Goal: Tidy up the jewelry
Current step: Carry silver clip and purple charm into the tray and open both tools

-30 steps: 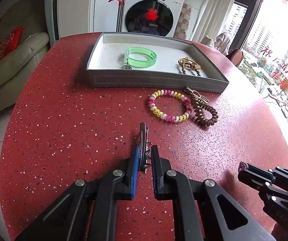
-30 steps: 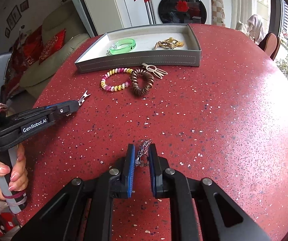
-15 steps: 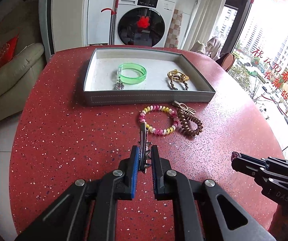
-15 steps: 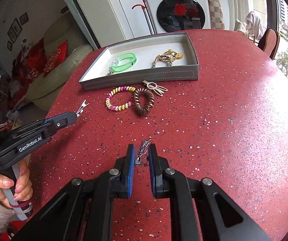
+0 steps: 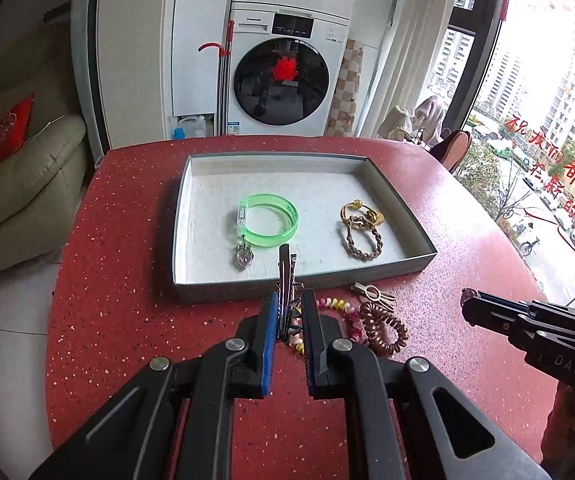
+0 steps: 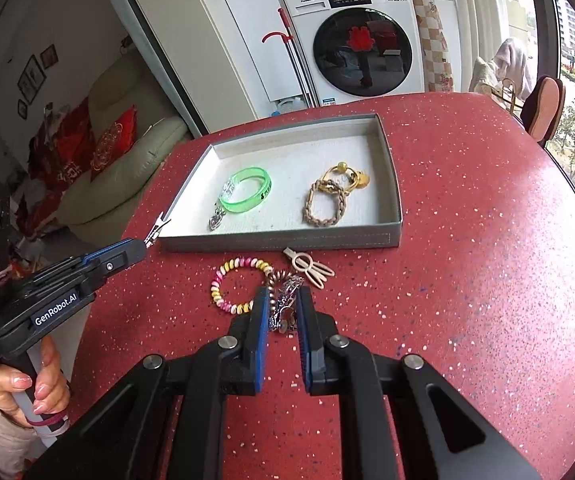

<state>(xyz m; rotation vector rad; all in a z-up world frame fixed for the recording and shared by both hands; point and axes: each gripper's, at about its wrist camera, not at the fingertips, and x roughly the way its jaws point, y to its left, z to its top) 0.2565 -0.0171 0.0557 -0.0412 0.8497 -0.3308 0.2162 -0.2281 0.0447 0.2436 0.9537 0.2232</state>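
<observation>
My left gripper (image 5: 287, 312) pinches one slim metal clip (image 5: 284, 268); my right gripper (image 6: 282, 312) pinches one sparkly trinket (image 6: 283, 304). Grey rectangular tray (image 5: 307, 286): one glossy green bangle (image 5: 269, 220), one braided cord bracelet (image 5: 361, 238) inside.

Table (image 5: 127, 280): red surface, speckled throughout with small white and dark flecks.
Tray (image 5: 223, 291): grey outer walls with a pale stitched line along the front; off-white lining inside.
Bangle (image 5: 269, 220): translucent bright green, with a silver heart charm.
Braided bracelet (image 5: 361, 240): tan-brown cord, joined to gold-coloured rings.
Beaded bracelet (image 6: 227, 284): pink, yellow and white beads in alternation.
Coil hair tie (image 5: 383, 330): glossy brown spiral.
Hair clip on table (image 6: 309, 267): beige.
Metal hair clip (image 5: 285, 276) in left gripper (image 5: 287, 312): silver.
Item in right gripper (image 6: 281, 308): silver, sparkling; kind cannot be told.
Both grippers: black bodies, blue pads.
Washing machine (image 5: 283, 80): white, black door, red ornament.
Sofa (image 5: 19, 184): cream, with red patterned cushions.
</observation>
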